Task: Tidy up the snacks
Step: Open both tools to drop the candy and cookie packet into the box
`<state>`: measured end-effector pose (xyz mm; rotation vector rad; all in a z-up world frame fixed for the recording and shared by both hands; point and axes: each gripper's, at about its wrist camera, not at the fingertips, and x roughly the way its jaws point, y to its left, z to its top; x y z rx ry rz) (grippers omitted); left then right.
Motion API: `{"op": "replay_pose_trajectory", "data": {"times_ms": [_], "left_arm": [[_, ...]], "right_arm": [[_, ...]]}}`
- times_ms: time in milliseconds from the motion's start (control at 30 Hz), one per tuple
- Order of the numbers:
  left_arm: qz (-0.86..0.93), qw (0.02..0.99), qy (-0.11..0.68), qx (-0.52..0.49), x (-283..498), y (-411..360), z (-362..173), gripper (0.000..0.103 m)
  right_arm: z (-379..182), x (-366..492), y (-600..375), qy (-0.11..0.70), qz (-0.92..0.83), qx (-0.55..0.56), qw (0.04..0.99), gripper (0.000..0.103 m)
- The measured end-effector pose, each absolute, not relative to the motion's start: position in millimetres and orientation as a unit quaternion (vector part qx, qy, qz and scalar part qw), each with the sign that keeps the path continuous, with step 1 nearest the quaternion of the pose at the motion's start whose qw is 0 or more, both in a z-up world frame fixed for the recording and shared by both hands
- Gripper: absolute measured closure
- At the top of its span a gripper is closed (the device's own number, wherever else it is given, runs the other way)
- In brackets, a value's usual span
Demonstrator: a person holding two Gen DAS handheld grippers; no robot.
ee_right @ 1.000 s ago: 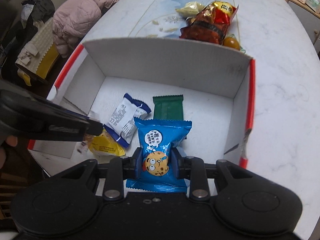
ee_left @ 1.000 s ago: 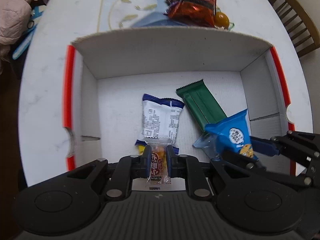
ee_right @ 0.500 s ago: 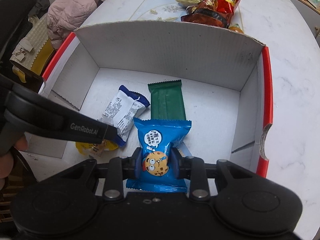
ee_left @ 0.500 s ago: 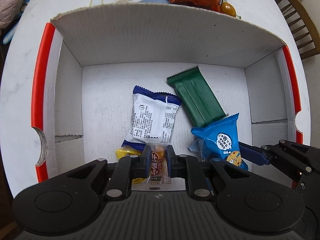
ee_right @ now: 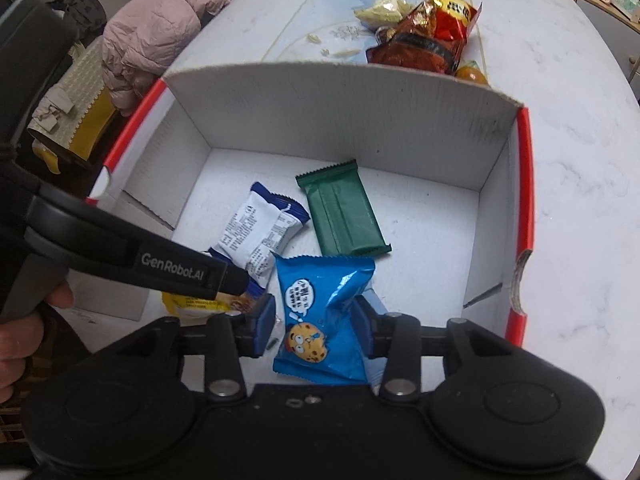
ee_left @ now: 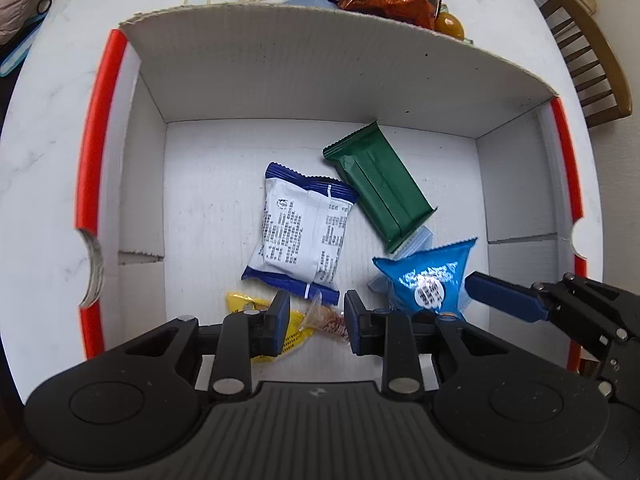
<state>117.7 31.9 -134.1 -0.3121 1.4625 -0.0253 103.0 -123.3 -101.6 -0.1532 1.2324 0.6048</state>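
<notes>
A white cardboard box (ee_left: 320,80) with red rims sits on the marble table. On its floor lie a green bar (ee_left: 380,188), a white-and-blue packet (ee_left: 304,232) and a yellow packet (ee_left: 296,336). My left gripper (ee_left: 316,308) hangs low inside the box with its jaws opening. A small clear-wrapped brown snack (ee_left: 330,324) lies between them on the floor, free of both pads. My right gripper (ee_right: 313,320) is also opening around the blue cookie packet (ee_right: 320,300), which rests tilted on the box floor with a gap at the left pad.
Behind the box (ee_right: 340,108) lie a red-orange snack bag (ee_right: 428,40), a pale packet (ee_right: 384,10) and a small orange ball (ee_right: 472,74). A pink jacket (ee_right: 160,40) is draped left of the table. A wooden chair (ee_left: 592,60) stands at the right.
Both pairs of jaws have spread apart. The small brown snack dropped out of the left jaws onto the box floor, and the blue cookie packet has come loose between the right ones.
</notes>
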Motion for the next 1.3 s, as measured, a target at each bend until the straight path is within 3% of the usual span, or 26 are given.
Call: {"op": "replay_pose_trajectory", "data": {"times_ms": [267,400,533,600,667,933,1067,1167,1300], "left_arm": [[-0.024,0.757,0.637,-0.140,99,38,-102,0.074],[-0.032,0.773,0.618,-0.139,88,44,-82,0.074],[-0.038,0.790,0.596,-0.135,78,51,-58,0.073],[-0.040,0.800,0.583,-0.137,74,55,-45,0.056],[-0.040,0.812,0.566,-0.138,71,58,-33,0.047],[-0.035,0.840,0.527,-0.125,68,65,11,0.041],[-0.025,0.852,0.510,-0.116,76,70,32,0.037],[-0.015,0.860,0.499,-0.111,85,75,47,0.037],[-0.006,0.870,0.481,-0.109,102,80,68,0.033]], "right_arm": [[-77,93,-132,0.550,0.292,-0.055,0.780,0.054],[-60,89,-137,0.534,0.299,-0.045,0.789,0.043],[-42,87,-142,0.518,0.306,-0.036,0.798,0.040],[-33,87,-144,0.510,0.308,-0.034,0.802,0.037],[-23,87,-147,0.500,0.310,-0.031,0.808,0.031],[9,93,-155,0.463,0.322,-0.022,0.825,0.017],[26,104,-160,0.446,0.331,-0.013,0.832,0.016],[39,114,-164,0.432,0.332,-0.002,0.838,0.006],[57,131,-168,0.413,0.332,0.003,0.848,0.004]]}}
